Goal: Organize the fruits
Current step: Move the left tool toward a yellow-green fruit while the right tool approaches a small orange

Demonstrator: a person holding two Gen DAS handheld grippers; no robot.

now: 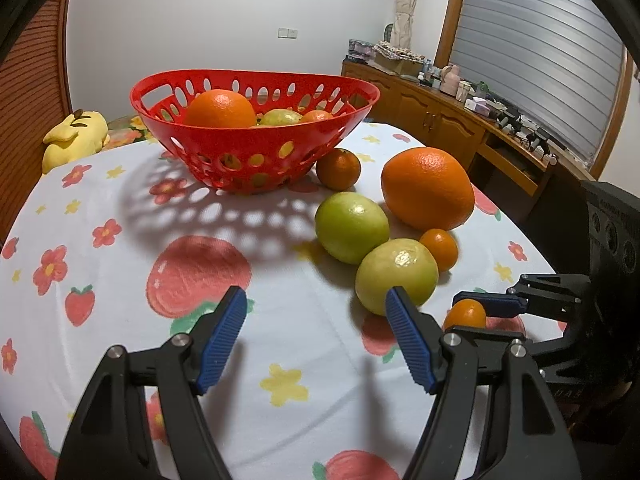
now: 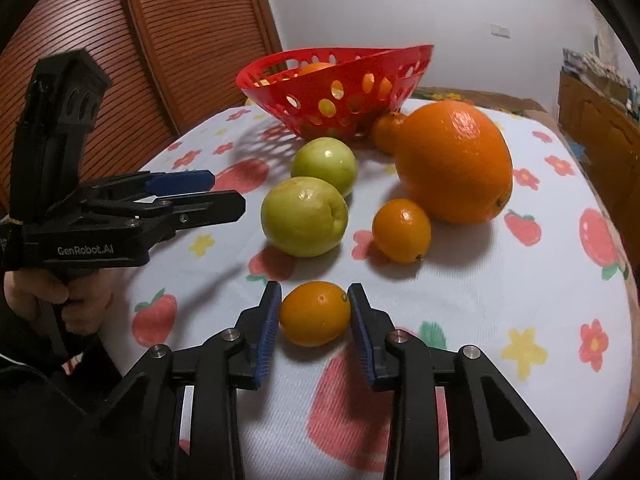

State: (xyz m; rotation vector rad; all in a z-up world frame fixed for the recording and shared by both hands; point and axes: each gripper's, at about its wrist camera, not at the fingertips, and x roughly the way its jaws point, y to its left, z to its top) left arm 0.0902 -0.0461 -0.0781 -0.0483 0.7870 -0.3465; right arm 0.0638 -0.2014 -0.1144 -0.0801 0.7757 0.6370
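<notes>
A small orange kumquat (image 2: 315, 314) lies on the flowered tablecloth, and my right gripper (image 2: 315, 292) is shut on it, a blue pad against each side. Beyond it lie another kumquat (image 2: 401, 230), two green fruits (image 2: 304, 216) (image 2: 324, 164), a large orange (image 2: 456, 160) and a mandarin (image 2: 384, 130) beside the red basket (image 2: 360, 96). The basket (image 1: 248, 168) holds an orange (image 1: 220, 109) and other fruit. My left gripper (image 1: 316, 300) hovers open over bare cloth, left of the nearer green fruit (image 1: 396, 276), with nothing between its fingers. The right gripper (image 1: 468, 318) shows at the right, on the kumquat (image 1: 466, 314).
A yellow plush toy (image 1: 76, 138) lies behind the table at the left. A wooden sideboard (image 1: 440, 112) with clutter runs along the right wall under a shuttered window. A slatted wooden door (image 2: 180, 40) stands behind the left gripper (image 2: 228, 191), held by a person's hand (image 2: 80, 300).
</notes>
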